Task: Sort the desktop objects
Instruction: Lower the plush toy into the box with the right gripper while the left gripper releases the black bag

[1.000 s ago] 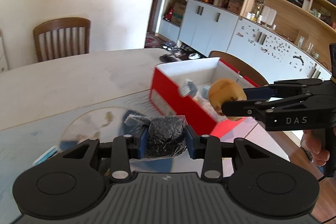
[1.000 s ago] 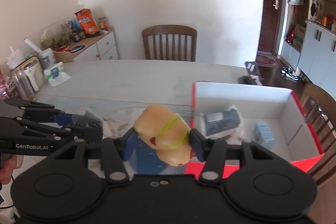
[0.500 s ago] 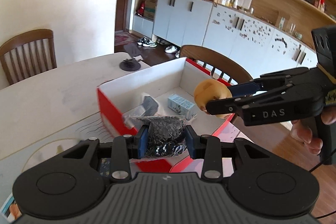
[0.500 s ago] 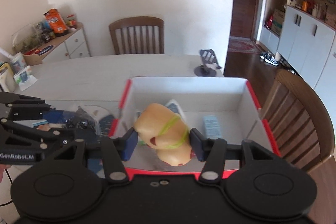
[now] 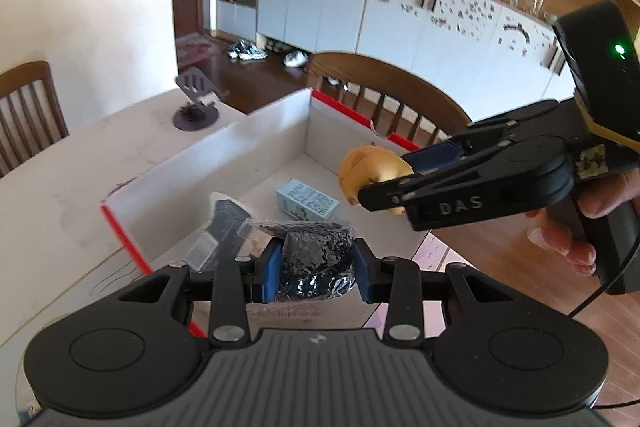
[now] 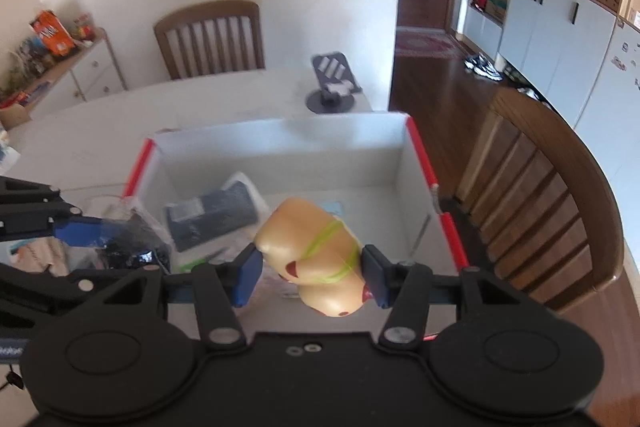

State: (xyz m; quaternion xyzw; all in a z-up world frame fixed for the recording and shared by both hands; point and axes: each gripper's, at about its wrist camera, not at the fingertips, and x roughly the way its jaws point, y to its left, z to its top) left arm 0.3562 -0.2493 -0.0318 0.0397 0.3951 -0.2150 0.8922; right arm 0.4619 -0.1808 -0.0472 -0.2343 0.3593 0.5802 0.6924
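Observation:
My left gripper [image 5: 316, 263] is shut on a clear bag of small black pieces [image 5: 312, 255] and holds it above the near part of the red box with white inside [image 5: 224, 155]. My right gripper [image 6: 312, 269] is shut on a tan hot-dog toy with a green stripe [image 6: 316, 259], held over the same box [image 6: 420, 163]. The right gripper and toy [image 5: 372, 171] also show in the left wrist view, over the box's right side. The left gripper's fingers [image 6: 80, 229] with the bag show at the left of the right wrist view.
In the box lie a dark packet in clear wrap [image 6: 216, 215] and a small light-blue carton [image 5: 308, 205]. A dark phone stand [image 6: 332, 83] sits on the table behind the box. Wooden chairs [image 6: 548, 203] stand to the right and at the table's far side.
Both grippers have moved right from the table's middle to above the box, each still holding its object. The box now fills the view beneath them.

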